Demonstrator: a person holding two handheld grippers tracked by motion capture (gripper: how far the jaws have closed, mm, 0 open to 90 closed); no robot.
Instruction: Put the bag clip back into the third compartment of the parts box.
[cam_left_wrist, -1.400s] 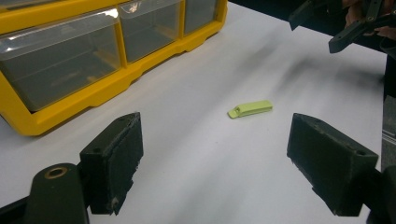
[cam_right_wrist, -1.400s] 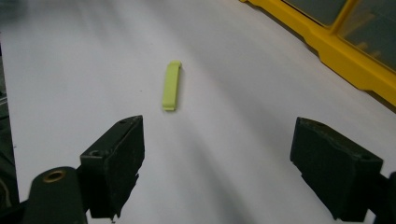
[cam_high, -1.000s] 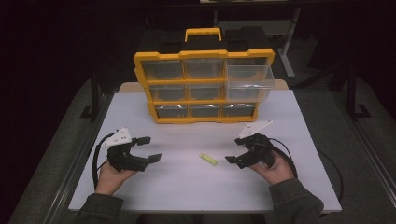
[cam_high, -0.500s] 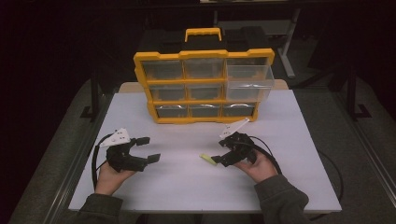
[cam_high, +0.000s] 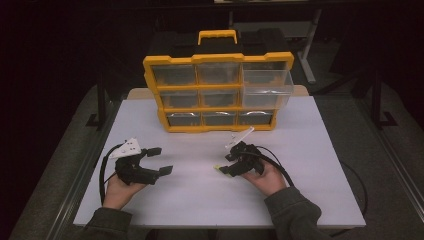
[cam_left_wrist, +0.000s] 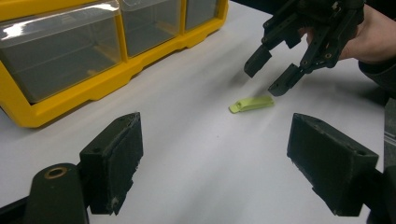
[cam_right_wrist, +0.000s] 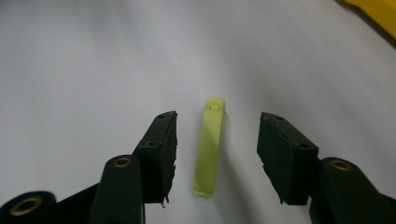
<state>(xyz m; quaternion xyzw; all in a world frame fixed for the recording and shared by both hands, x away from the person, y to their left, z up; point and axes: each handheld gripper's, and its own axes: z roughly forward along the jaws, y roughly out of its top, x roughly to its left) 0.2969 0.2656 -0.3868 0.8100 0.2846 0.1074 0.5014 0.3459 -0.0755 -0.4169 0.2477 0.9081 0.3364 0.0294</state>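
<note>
A small flat lime-green strip (cam_right_wrist: 209, 148) lies on the white table (cam_high: 200, 195); it also shows as the green strip (cam_left_wrist: 251, 103) and, barely, the green strip (cam_high: 218, 169). My right gripper (cam_right_wrist: 215, 158) is open, its two jaws standing on either side of the strip just above the table, not touching it. In the high view the right gripper (cam_high: 227, 163) sits at table centre-right. My left gripper (cam_high: 161, 160) rests open at the left with nothing between its fingers, also the left gripper (cam_left_wrist: 215, 158).
A yellow drawer organiser (cam_high: 218, 92) with clear drawers stands at the back of the table; its upper right drawer (cam_high: 267, 83) is pulled out. Black cables trail from both grippers. The table's front edge is near the person's sleeves.
The right gripper has moved left and down over the green strip, which now lies between its open jaws. The left gripper has stayed put.
</note>
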